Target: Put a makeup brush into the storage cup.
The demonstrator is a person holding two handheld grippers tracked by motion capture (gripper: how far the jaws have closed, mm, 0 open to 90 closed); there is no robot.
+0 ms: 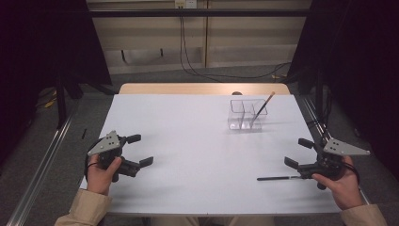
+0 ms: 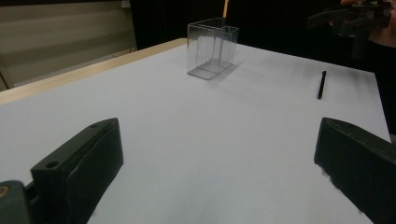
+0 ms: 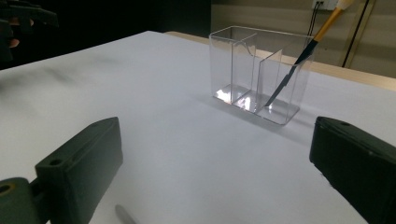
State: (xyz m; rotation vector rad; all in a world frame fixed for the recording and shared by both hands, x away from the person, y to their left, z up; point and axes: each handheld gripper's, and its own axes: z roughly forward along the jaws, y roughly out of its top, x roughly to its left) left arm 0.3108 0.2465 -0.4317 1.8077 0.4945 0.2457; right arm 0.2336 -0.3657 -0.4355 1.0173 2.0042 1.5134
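A clear plastic organiser (image 1: 245, 114) (image 2: 212, 48) (image 3: 256, 74) with several compartments stands on the far right part of the white table. A pen with an orange-tan top (image 1: 262, 107) (image 3: 306, 49) leans in its right compartment. A black pen (image 1: 278, 178) (image 2: 321, 84) lies flat near the front right edge, just left of my right gripper (image 1: 297, 152), which is open and holds nothing. My left gripper (image 1: 139, 149) is open and bare at the front left, resting low over the table. In the right gripper view a grey tip (image 3: 125, 215) of the black pen lies between the jaws.
The white table top (image 1: 188, 141) ends in a wooden strip (image 1: 202, 88) at the far edge. Dark curtains hang on both sides, cables run along the floor beyond, and metal rails (image 1: 42, 160) flank the table.
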